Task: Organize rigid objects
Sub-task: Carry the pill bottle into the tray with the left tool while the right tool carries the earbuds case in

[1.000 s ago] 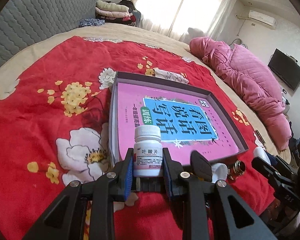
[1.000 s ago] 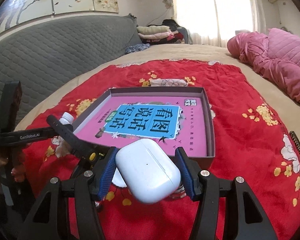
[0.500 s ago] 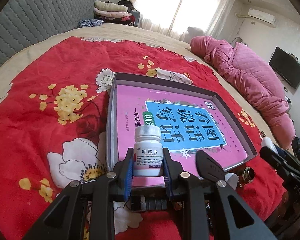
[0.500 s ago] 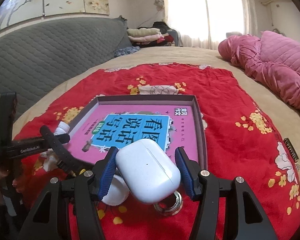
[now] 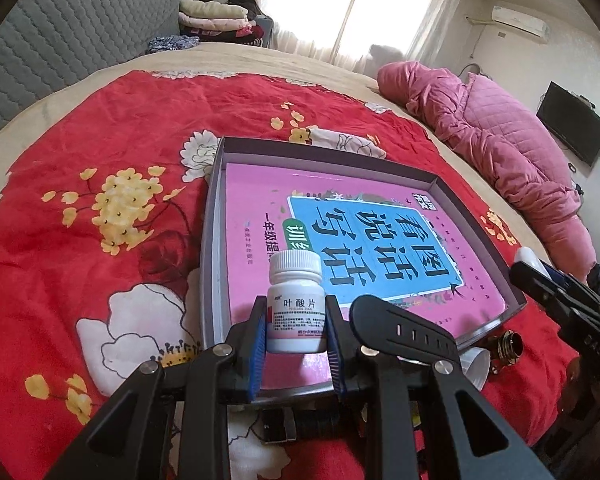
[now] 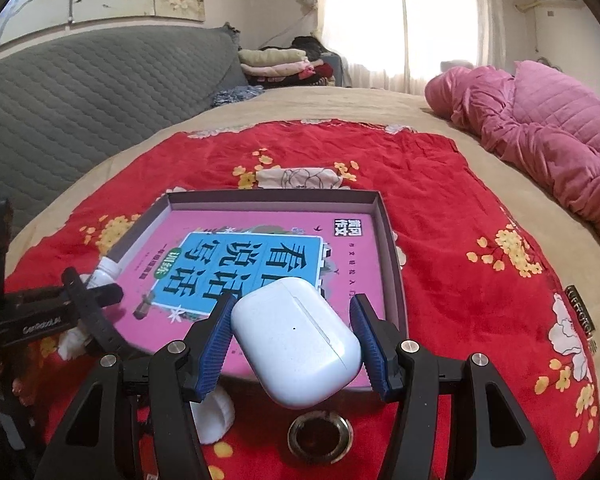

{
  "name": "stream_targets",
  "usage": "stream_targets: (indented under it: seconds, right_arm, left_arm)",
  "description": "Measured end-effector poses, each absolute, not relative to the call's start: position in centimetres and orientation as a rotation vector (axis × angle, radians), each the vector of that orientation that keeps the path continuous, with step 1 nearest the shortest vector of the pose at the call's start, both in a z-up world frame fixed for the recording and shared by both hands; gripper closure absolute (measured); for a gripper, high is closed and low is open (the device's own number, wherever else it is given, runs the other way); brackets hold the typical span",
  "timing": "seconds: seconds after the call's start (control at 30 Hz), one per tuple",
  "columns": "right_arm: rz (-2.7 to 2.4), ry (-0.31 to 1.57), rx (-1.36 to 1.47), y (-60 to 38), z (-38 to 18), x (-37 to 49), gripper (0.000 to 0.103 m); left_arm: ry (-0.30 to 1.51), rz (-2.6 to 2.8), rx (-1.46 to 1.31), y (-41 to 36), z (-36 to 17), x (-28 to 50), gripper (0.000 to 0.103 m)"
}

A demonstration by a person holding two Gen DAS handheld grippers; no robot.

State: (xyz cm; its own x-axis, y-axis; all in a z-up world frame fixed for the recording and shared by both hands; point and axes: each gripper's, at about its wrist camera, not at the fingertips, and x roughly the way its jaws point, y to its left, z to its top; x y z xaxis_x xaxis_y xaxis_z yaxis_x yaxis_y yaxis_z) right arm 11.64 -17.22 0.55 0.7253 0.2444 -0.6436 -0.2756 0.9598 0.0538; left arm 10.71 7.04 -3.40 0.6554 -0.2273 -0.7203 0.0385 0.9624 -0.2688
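Both claws have edged forward over the shallow box [image 5: 476, 216]: the left claw [image 5: 296, 344] grips a white pill bottle [image 5: 296, 300] upright above its near edge, while the right claw [image 6: 292, 344] clamps a white earbud case [image 6: 296, 348], apparently tilted, above the pink book [image 6: 260, 256] inside.

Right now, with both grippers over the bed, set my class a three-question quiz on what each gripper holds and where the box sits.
1. True or false: the left gripper holds the white plastic pill bottle upright between its fingers.
2. What does the right gripper hold: A a brass ring, B a white rounded earbud case, C a book?
3. Fill in: the shallow grey cardboard box contains a pink ____ and rests on the red flowered blanket.

Key: 1 true. 2 B. 3 book.
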Motion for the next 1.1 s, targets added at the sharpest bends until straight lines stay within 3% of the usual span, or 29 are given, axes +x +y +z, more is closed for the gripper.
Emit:
stream_targets:
  seconds: [1.1]
  right_arm:
    - [0.197, 0.877, -0.152, -16.3, -4.3, 15.6, 0.043]
  left_arm:
    - [0.856, -0.156, -0.218, 6.6, -4.0, 12.1, 0.076]
